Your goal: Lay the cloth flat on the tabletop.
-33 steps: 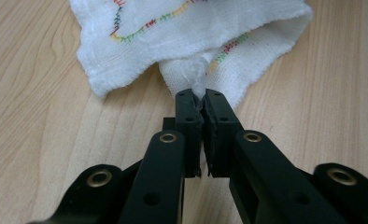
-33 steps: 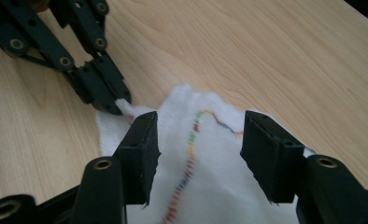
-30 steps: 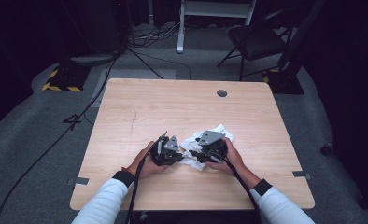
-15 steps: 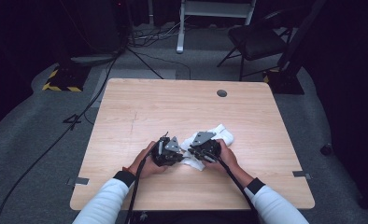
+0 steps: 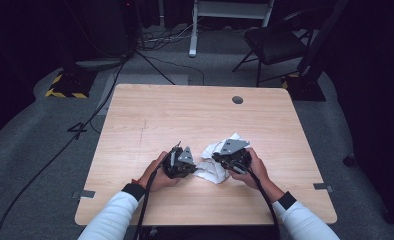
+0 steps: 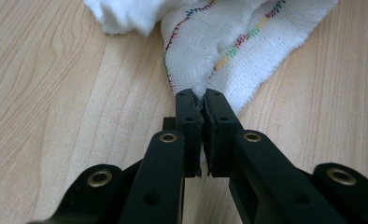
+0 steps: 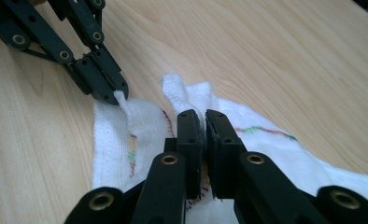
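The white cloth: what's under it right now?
Bare wooden table shows all around the white cloth, which lies crumpled on it, pinched by the left gripper and right gripper. Anything beneath its folds is covered.

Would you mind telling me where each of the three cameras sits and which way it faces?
High view: above the person's side, looking forward and down on the table; forearms, hands, left tool and right tool show.
Left gripper view: rides the left tool, looking along its closed black jaws at the white cloth.
Right gripper view: rides the right tool, looking along its jaws; the left tool shows farther off.
Shared: all three show the cloth pinched by both tools.
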Demonstrator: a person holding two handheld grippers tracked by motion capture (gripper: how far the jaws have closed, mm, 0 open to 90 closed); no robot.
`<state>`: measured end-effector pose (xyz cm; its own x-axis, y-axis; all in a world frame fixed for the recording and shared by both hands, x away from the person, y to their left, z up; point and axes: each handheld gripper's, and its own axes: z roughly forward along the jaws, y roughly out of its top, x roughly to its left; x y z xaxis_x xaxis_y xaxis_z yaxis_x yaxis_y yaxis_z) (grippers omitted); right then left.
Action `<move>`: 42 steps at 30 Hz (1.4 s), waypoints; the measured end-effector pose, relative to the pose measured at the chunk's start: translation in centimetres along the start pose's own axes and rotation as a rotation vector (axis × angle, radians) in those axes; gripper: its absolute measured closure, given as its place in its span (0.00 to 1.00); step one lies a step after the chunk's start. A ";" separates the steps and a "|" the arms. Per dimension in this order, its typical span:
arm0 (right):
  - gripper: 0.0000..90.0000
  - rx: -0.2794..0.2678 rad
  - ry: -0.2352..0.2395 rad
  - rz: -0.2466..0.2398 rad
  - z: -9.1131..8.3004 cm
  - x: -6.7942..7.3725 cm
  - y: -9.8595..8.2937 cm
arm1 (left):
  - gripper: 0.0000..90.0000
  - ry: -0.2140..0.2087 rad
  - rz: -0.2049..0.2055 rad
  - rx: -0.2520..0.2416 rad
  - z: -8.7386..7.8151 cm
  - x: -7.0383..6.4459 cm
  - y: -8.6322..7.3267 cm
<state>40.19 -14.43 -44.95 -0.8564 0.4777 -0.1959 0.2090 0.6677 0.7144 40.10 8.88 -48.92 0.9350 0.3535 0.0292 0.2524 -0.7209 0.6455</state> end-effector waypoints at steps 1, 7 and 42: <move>0.94 -0.008 -0.005 0.003 -0.6 -0.2 -0.2 | 0.95 0.000 -0.003 -0.002 0.0 0.0 0.0; 0.94 -0.026 -0.050 0.051 -4.5 -1.3 -2.7 | 0.95 0.003 -0.003 0.006 0.0 -0.1 0.0; 0.49 0.013 -0.139 0.144 -9.7 -1.0 -10.4 | 0.54 -0.040 -0.003 -0.100 -0.7 -3.2 2.3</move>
<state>34.27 -27.36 -45.67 -0.7440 0.6425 -0.1837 0.3318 0.5938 0.7330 37.50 6.47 -46.96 0.9438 0.3304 -0.0019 0.2312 -0.6563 0.7182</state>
